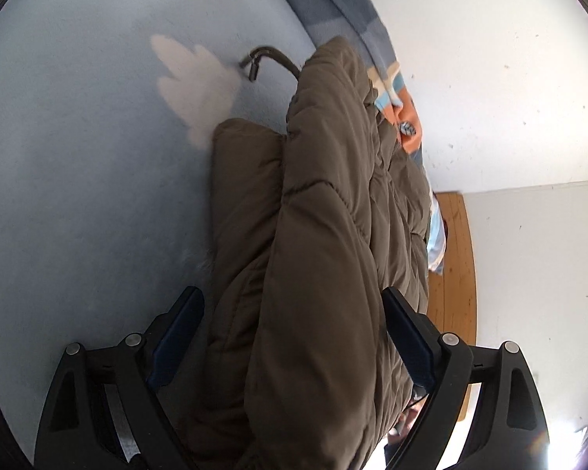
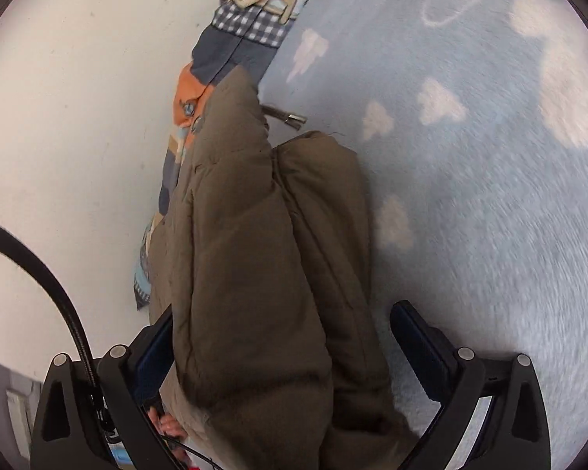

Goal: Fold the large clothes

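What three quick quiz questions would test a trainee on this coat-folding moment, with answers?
1. True or false: the brown puffer coat is hanging on a wall hook.
2. Multiple choice: what shows on the light blue blanket under the coat? A) stripes B) white cloud shapes C) red dots
3. Fill in: the fingers of the right gripper stand ____ around the coat.

Key
1. False. It lies on the blanket, folded lengthwise, with a patterned pillow past its far end, by the wall.
2. B.
3. Open. The left gripper also stands open, with the coat between its fingers.
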### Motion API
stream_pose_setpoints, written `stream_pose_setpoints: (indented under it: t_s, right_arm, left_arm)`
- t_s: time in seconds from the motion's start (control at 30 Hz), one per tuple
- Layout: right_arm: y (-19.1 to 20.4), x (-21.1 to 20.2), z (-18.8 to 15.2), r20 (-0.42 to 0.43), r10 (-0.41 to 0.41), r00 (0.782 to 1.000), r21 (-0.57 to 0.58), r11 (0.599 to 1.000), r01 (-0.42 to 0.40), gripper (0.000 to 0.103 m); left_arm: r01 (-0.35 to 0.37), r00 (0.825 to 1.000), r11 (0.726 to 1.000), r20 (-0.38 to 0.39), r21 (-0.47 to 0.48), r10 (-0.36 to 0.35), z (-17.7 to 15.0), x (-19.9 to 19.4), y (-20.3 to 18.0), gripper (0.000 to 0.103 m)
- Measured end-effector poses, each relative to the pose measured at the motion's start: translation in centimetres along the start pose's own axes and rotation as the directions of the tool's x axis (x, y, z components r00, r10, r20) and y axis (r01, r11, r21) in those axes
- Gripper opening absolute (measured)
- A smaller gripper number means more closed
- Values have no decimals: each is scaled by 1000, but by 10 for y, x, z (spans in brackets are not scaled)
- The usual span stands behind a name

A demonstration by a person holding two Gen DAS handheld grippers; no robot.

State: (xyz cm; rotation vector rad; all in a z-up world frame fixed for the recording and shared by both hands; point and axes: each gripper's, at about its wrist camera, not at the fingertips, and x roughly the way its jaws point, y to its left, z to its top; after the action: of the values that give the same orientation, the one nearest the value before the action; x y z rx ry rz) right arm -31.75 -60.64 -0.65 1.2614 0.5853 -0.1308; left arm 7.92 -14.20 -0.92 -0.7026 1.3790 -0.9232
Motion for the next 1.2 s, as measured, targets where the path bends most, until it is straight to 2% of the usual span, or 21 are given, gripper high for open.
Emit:
stream_pose_setpoints:
  t_s: [0.1,0.17,0.23,0.3,0.4,0.6,0.73,1.2]
  right_arm:
    - [2,9,1,-36,14,999,-32,999,-16,101]
    - [14,20,-3,-77,-6,997,-89,996,-1,97]
    - [23,22,-4,-76,-51,996,-132,990,41,85]
    - [27,18,-3,-67,-63,996,-137,989,54,64]
    - [43,9,-10,-43,-107,993,-196,976,96,50]
    - [67,2,-17,11,-166,986,-254,953,163,45]
    - [69,-1,-21,13,-169,986,-258,952,167,44]
    - [71,4,-19,0,-169,986,-271,949,162,44]
  left_arm:
    - [-10,1000,1000,5,28,10,-2,6,-9,90]
    - [-65,998,995,17,76,64,-2,11,-21,84]
    - [-138,990,982,44,132,134,-7,11,-37,71]
    - [-165,985,973,73,161,155,-10,8,-48,62]
    - [-191,979,962,106,194,173,-19,2,-60,51]
    - [-148,986,972,101,183,131,-25,-10,-58,45]
    - [-116,991,976,81,183,102,-27,-18,-48,44]
    - [-91,996,970,31,225,86,-31,-26,-38,44]
